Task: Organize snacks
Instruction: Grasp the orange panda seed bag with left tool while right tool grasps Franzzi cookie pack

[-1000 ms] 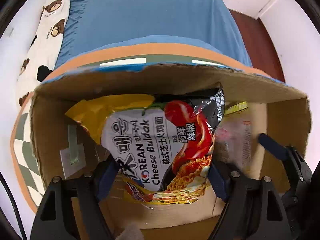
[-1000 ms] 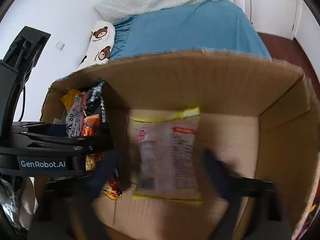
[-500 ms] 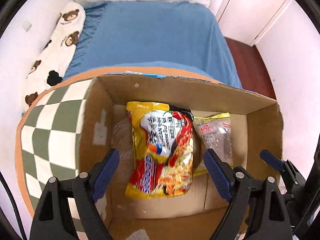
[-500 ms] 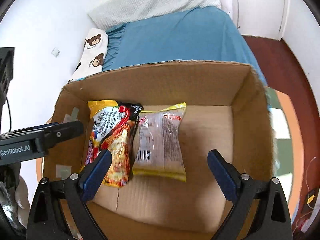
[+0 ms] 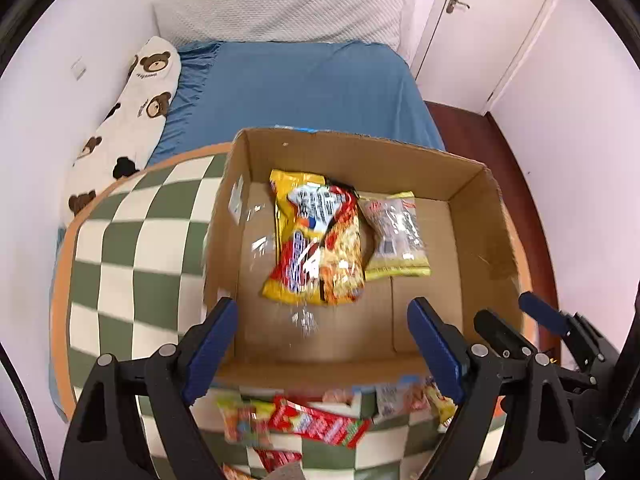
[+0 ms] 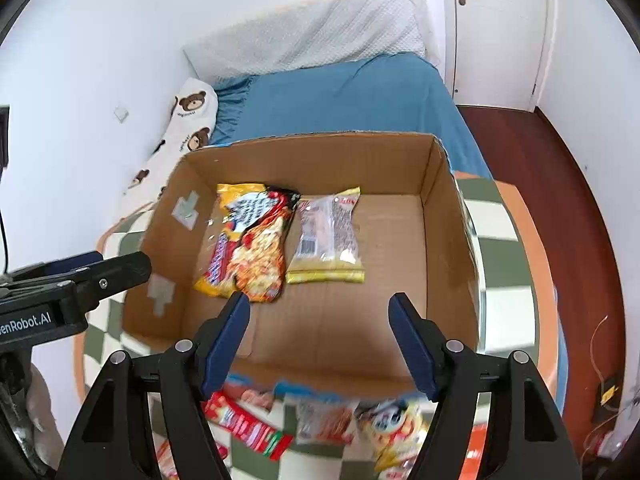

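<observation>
An open cardboard box sits on a green-and-white checkered bench, with a blue bed beyond its far side. Inside the box, toward the far left, a yellow-and-red instant noodle packet lies flat, and a clear, yellow-edged snack packet lies just beside it on the right, edges touching. The left gripper hangs above the box's near wall, jaws spread with nothing between them. The right gripper hangs likewise, its jaws closing on nothing. More loose snack packets, including a red bar, lie on the bench near the box's near side.
</observation>
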